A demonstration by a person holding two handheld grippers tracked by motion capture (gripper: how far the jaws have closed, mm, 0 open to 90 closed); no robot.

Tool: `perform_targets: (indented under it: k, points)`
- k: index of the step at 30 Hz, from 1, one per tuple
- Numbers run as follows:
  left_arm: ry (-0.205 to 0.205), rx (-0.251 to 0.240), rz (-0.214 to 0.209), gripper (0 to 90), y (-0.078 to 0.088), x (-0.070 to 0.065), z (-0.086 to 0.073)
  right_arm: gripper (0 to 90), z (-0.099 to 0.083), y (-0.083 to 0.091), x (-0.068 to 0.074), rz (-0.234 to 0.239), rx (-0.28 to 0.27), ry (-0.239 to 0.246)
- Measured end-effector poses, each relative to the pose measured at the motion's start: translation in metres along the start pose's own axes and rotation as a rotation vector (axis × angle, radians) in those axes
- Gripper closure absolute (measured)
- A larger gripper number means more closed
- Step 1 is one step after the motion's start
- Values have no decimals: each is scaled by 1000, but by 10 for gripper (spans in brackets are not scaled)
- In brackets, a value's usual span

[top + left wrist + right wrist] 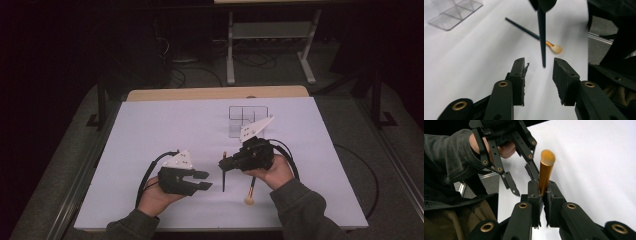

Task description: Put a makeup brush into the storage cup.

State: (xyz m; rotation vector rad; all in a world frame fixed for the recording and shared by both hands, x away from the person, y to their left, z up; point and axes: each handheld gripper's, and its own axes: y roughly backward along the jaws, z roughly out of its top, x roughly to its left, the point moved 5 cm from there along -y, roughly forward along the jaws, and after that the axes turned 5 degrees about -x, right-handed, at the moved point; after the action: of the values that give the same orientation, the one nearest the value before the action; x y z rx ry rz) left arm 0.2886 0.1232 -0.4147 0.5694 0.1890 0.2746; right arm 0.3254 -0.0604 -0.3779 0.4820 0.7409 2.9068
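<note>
My right gripper (221, 163) points left and is shut on the gold ferrule of a makeup brush (547, 157). The brush's orange bristles stand up and its thin dark handle (223, 180) hangs down toward the white table. In the left gripper view that handle (541, 30) comes down from above, its tip level with the space between the jaw tips. My left gripper (206, 180) points right toward the handle and is open, its pads (520, 72) apart from it. The left gripper (516, 177) also appears open in the right gripper view.
A second brush (250, 192) with a tan head (556, 48) lies flat on the white sheet (150, 130), below the right hand. A clear compartmented tray (245, 120) sits behind the right gripper. The table's wooden edge (215, 93) runs along the back.
</note>
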Motion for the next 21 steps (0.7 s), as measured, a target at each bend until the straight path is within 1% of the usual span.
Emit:
perform_targets:
  k: [1, 2, 4, 5, 9, 11, 12, 15, 17, 18, 20, 21]
  points:
    - [3, 0, 8, 613, 1, 1, -1, 828, 0, 1, -2, -3, 4, -6]
    - [7, 3, 17, 607, 2, 2, -2, 828, 0, 2, -3, -7, 7, -2]
    - [14, 2, 32, 601, 5, 4, -4, 828, 0, 4, -6, -17, 16, -14]
    - [10, 7, 39, 602, 6, 6, -5, 828, 0, 5, -7, -20, 22, -12]
    - [26, 12, 65, 589, 11, 11, -11, 828, 2, 9, -12, -39, 39, -2]
    - [25, 14, 77, 586, 13, 13, -14, 828, 3, 11, -14, -38, 39, -9]
    - [22, 12, 82, 583, 15, 14, -15, 827, 3, 13, -16, -52, 43, -11]
    - [39, 9, 98, 574, 19, 16, -18, 827, 4, 17, -20, -60, 48, -14]
    - [42, 8, 110, 568, 22, 17, -20, 828, 5, 20, -22, -64, 48, -16]
    - [39, 17, 118, 567, 24, 18, -22, 827, 5, 22, -24, -70, 52, -13]
    - [48, 16, 128, 563, 27, 19, -24, 828, 7, 24, -26, -76, 54, -10]
    - [49, 18, 130, 564, 28, 20, -25, 827, 7, 26, -26, -79, 57, -18]
